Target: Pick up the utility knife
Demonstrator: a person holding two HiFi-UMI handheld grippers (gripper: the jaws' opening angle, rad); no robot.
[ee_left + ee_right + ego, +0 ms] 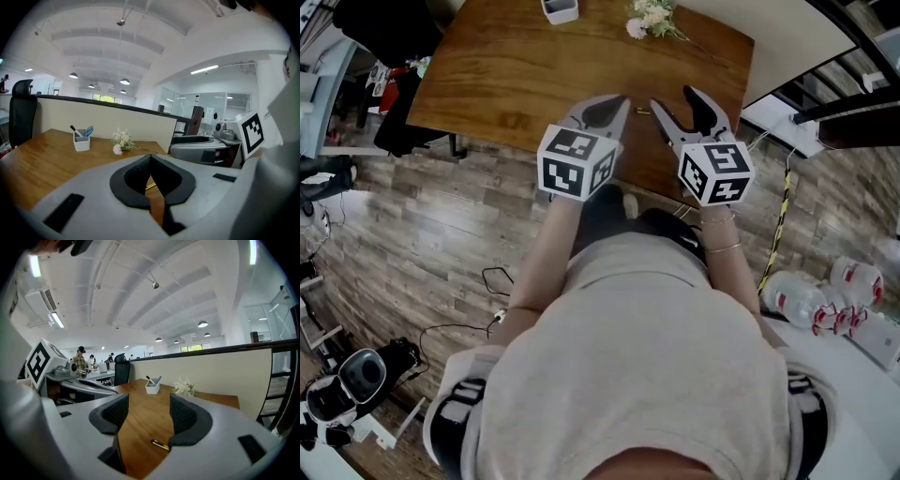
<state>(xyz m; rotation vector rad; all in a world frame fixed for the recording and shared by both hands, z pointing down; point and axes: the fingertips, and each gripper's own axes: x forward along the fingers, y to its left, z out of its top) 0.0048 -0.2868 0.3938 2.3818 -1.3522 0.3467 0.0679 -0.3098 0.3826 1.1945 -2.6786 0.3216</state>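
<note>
The utility knife [160, 445], small, dark and yellow, lies on the wooden table [506, 75] near its front edge. In the right gripper view it sits low between the jaws, close to the right finger. The right gripper [672, 97] [148, 401] is open and holds nothing. The head view shows only a sliver of the knife [643, 111] between the two grippers. The left gripper [619, 101] [150, 159] is shut on nothing, its tips meeting. A yellow bit of the knife [150, 186] shows through the gap below the tips.
A white pen holder [560, 9] [152, 387] and a small bunch of white flowers [652, 19] [184, 387] stand at the table's far side. A black chair [21, 117] is at the left end. Cables and bottles [825, 300] lie around the person.
</note>
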